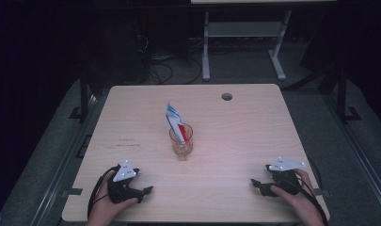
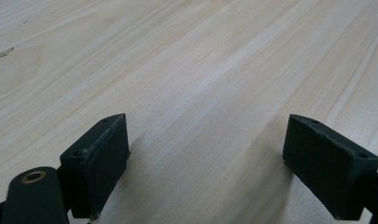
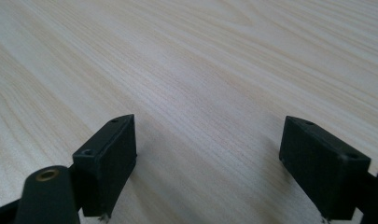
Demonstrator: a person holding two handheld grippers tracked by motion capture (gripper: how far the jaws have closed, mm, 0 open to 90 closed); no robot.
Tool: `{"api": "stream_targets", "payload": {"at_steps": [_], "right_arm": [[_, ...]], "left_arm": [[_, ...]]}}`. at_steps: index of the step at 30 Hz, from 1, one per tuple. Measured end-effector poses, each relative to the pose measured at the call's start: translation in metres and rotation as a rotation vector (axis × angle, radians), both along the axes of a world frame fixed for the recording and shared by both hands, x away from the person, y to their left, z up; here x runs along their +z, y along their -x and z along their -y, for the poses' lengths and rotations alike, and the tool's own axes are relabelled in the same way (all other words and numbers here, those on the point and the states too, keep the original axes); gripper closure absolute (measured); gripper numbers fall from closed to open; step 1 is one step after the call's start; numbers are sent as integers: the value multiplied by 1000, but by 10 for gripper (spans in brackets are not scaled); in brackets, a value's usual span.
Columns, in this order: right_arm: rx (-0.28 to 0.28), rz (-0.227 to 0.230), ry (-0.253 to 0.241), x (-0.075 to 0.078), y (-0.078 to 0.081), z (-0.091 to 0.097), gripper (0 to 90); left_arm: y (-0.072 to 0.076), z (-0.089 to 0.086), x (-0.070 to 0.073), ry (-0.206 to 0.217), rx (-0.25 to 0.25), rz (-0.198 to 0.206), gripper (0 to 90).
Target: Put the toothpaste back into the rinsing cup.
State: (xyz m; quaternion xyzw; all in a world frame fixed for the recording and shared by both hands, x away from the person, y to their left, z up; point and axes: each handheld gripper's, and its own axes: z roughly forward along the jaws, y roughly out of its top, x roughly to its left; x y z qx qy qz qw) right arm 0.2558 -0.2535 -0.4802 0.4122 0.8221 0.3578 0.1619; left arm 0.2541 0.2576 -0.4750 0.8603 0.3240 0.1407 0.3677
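Note:
A clear glass [image 1: 181, 142] stands near the middle of the light wooden table [image 1: 235, 127]. A white, blue and red tube [image 1: 175, 121] leans inside it and sticks out the top. My left gripper [image 1: 148, 190] rests near the front left edge, held by a hand, its tips pointing right. In the left gripper view its jaws stand wide apart [image 2: 205, 163] over bare wood. My right gripper [image 1: 255, 183] sits near the front right edge, tips pointing left. Its jaws [image 3: 207, 163] are also wide apart with nothing between them.
A round cable hole [image 1: 226, 96] is at the table's far right. Beyond the far edge stand white desk legs [image 1: 206, 52] and loose cables [image 1: 160, 70] on a dark floor. Small marks [image 1: 128, 142] lie on the wood left of the glass.

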Motion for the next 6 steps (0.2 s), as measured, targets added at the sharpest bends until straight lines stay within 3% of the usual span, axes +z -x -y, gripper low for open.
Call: {"api": "stream_targets", "payload": {"at_steps": [6], "right_arm": [[-2, 5, -6, -1, 1, 0, 161]], "left_arm": [[0, 0, 0, -1, 20, 1, 134]]}}
